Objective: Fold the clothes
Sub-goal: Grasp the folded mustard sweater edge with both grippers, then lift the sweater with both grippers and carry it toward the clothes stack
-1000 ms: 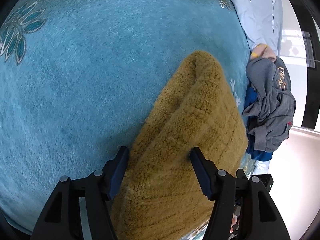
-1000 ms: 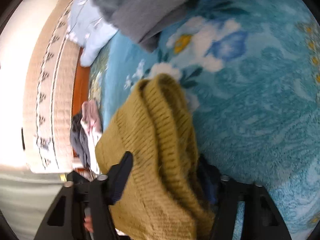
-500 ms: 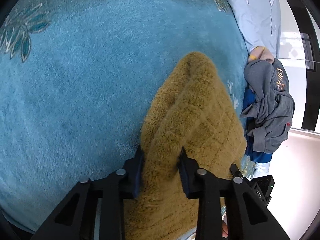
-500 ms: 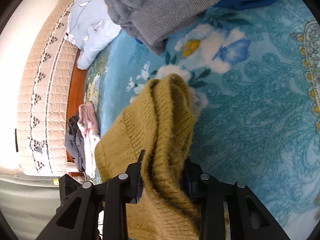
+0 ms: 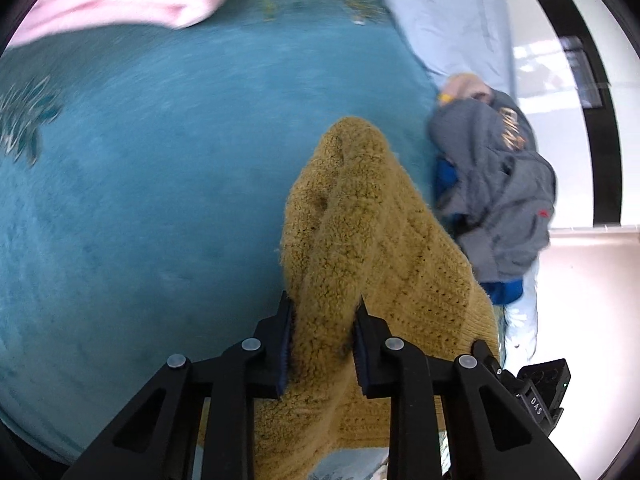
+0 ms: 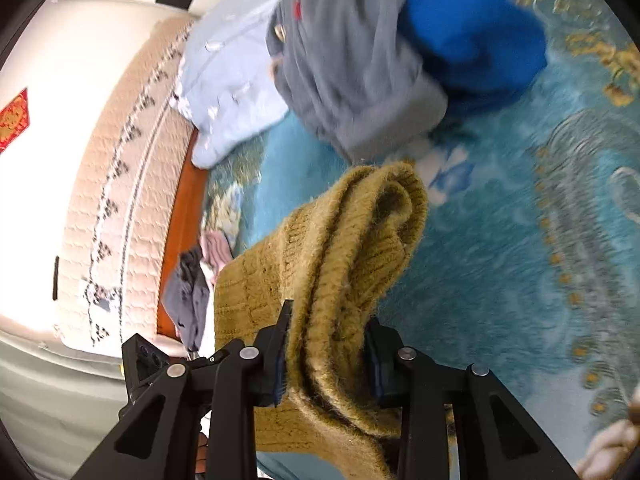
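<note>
In the left wrist view, the left gripper (image 5: 322,336) had its fingers clamped on a bunched fold of the mustard sweater (image 5: 360,232), which hung above the teal blanket (image 5: 140,200) beside a grey sweatshirt (image 5: 500,184). In the right wrist view, the right gripper (image 6: 326,354) pinched the sweater's (image 6: 352,240) ribbed edge, near a blue garment (image 6: 460,28).

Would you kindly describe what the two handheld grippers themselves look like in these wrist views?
Both the left gripper and the right gripper are matte black, with angular triangular cut-outs in their arms and round silver pivot pins. Blue pads line the inner faces of the jaws. In the left wrist view, the black block at lower right carries white "DAS" lettering and a small green light.
</note>
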`<state>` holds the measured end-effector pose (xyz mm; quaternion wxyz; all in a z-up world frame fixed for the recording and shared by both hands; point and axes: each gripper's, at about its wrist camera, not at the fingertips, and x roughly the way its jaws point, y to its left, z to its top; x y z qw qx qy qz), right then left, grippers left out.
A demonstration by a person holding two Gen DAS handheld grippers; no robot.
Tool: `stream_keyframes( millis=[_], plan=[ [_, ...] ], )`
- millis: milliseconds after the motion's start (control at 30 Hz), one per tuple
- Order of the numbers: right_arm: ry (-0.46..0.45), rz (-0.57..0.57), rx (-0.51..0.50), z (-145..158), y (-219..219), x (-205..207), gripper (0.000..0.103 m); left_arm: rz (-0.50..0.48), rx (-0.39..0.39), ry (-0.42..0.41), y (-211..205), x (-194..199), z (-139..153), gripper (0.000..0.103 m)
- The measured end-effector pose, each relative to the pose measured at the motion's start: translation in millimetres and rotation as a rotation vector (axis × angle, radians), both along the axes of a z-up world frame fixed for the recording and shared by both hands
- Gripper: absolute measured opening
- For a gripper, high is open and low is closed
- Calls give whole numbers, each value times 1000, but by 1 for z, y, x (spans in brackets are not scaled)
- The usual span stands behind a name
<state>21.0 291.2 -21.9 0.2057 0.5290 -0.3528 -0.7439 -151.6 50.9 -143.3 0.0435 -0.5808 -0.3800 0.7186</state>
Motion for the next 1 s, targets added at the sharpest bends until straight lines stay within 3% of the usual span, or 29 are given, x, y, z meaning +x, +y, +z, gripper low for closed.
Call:
stream_keyframes(
  millis=[100, 233, 500, 733, 1000],
  plan=[
    [53, -18, -3, 26, 10, 3, 33, -46, -1, 73, 13, -5, 20, 26],
    [119, -34, -40, 60, 13, 1, 33, -68, 76, 174, 23, -13, 54, 26],
    [183, 48, -103, 98, -53, -25, 32, -165, 33, 355, -11, -33, 135, 26],
    [169, 200, -115, 96, -167, -64, 32, -133, -78, 414, -96, -23, 163, 26],
    [183, 385, -85, 94, -309, -83, 32, -23, -156, 464, -206, -14, 160, 26]
  ],
)
